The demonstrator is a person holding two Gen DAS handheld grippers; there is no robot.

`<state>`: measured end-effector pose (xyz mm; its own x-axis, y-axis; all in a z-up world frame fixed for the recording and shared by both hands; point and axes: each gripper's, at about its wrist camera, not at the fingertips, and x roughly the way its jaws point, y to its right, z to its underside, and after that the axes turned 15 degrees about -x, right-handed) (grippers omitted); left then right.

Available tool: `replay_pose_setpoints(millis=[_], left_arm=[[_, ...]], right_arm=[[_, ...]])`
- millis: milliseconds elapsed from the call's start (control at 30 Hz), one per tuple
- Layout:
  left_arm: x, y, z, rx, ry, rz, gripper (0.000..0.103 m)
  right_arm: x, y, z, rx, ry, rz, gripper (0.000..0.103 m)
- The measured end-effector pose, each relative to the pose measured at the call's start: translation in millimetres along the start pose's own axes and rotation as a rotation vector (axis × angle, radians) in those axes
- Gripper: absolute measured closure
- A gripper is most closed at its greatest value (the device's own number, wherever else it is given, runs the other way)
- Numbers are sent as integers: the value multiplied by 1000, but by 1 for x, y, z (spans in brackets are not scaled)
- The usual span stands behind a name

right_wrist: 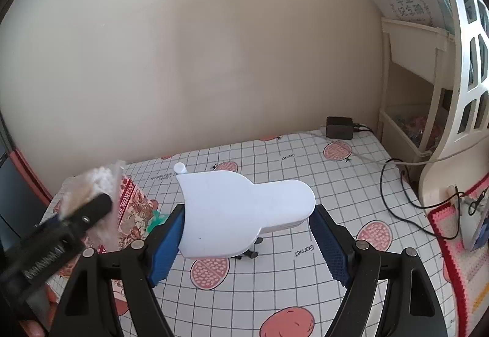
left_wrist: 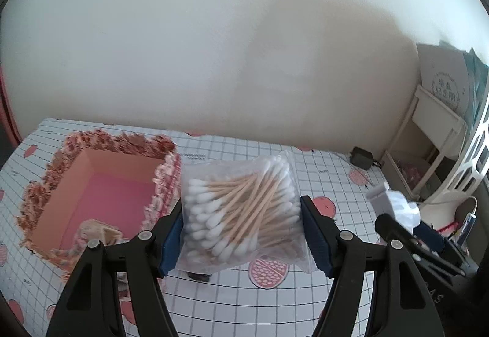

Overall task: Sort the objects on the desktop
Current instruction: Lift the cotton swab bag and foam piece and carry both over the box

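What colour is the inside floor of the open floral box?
Pink, with tan inner walls; the box shows best in the left wrist view.

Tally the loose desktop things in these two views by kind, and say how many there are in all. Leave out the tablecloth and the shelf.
Bags of cotton swabs: 1
White plastic objects: 1
Flower-patterned boxes: 1
Black power adapters: 1
Total: 4

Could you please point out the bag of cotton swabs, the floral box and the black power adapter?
bag of cotton swabs [left_wrist: 241, 208], left wrist view, wooden sticks.
floral box [left_wrist: 101, 187], left wrist view, pink inner floor.
black power adapter [right_wrist: 339, 127], right wrist view, front face.
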<state>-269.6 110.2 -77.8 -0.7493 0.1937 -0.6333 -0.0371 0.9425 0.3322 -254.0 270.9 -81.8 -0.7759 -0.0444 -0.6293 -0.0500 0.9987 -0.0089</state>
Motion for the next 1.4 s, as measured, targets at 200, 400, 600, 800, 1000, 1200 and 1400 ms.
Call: replay_pose_setpoints(millis=[200,400,600,800,1000,1200,1400], left_arm=[[-13,-26,-8,-37,37,-42,32],[-20,-51,-14,-78,56,-83,32],[-24,-79,-21,-128,62,-122,32],[-35,-105,-25,-173,83,-160,32],[-41,-133,-29,-232,85,-191,32],[-48,-160,-33,-287,97,-220,32],[-52,-185,-35,-354,101,-235,32]], right_arm=[[1,-14,1,-19,5,-26,21],[3,-35,1,-38,6,-57,21],[7,-58,1,-47,8,-91,21],[13,-85,-1,-60,12,-140,21],[19,-108,-3,-76,18,-175,21],[24,-131,-2,-83,16,-217,21],[25,-155,-2,-119,24,-241,21]])
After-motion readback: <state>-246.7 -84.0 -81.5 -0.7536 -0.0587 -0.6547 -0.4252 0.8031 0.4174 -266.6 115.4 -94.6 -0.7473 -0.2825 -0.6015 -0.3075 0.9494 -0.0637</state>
